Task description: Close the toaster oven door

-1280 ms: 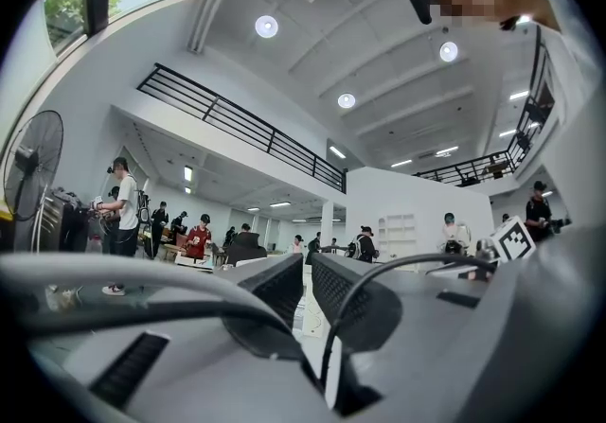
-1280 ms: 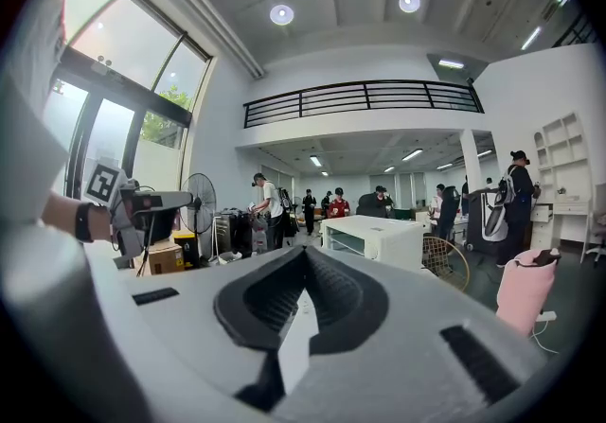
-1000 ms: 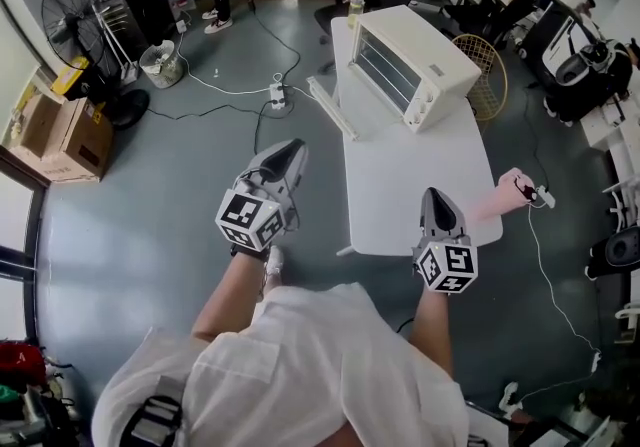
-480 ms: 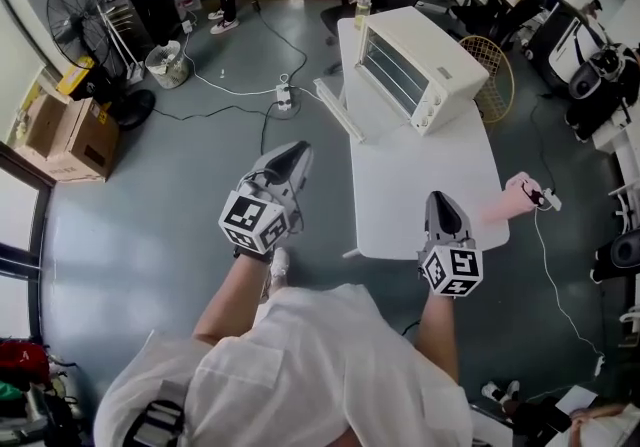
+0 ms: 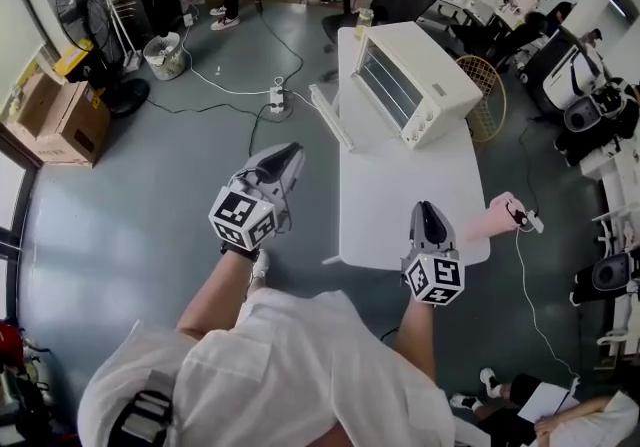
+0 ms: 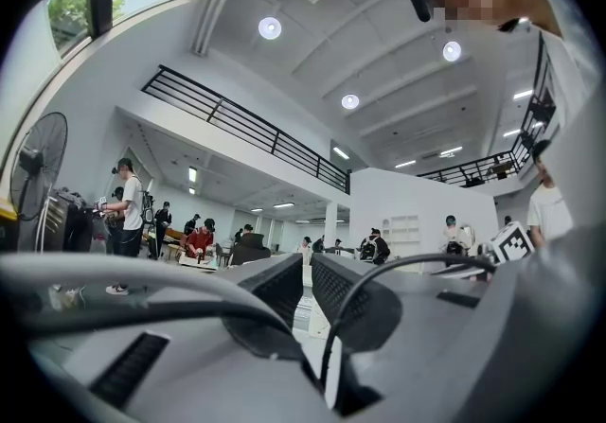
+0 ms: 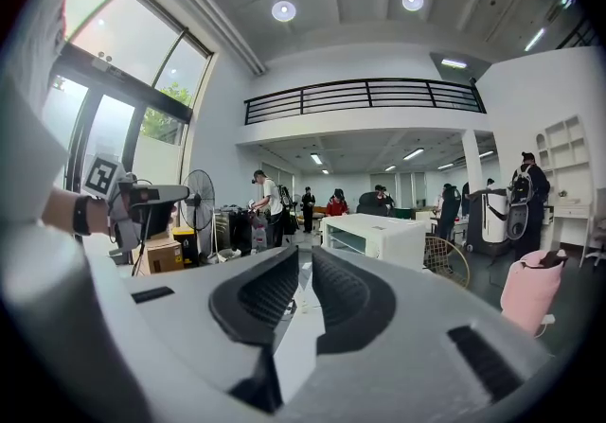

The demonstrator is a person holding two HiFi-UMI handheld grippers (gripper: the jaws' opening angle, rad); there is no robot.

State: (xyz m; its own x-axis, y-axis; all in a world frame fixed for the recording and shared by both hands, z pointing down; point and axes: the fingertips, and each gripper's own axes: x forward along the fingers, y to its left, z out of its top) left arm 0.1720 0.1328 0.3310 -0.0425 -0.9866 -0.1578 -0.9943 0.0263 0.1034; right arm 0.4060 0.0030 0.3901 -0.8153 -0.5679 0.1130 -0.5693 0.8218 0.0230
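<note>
**Head view to gripper views: oven door unshut, both tools well short of it**

Head view showed the toaster oven [image 5: 430,75] at the far end of the white bench [image 5: 400,205], its glass front turned toward the bench's left edge. A pale slab [image 5: 330,117] jutted out from the foot of that front, past the bench edge. I took it for the dropped door. The left tool [image 5: 288,153] hung over the floor beside the bench. The right tool [image 5: 425,207] hung over the near bench edge. Both were well apart from the oven.

Left gripper view showed that tool's jaws a sliver apart, with nothing between them.

Right gripper view showed jaws that had just been opening. The gap was slim and empty, and the oven stood straight ahead.

The step in hand looked like the approach. Done well, one tool would come in under the slab's free edge. It would lift along the hinge's arc and press until the door seated. The other tool would steady the oven body so it did not slide on the smooth bench.
</note>
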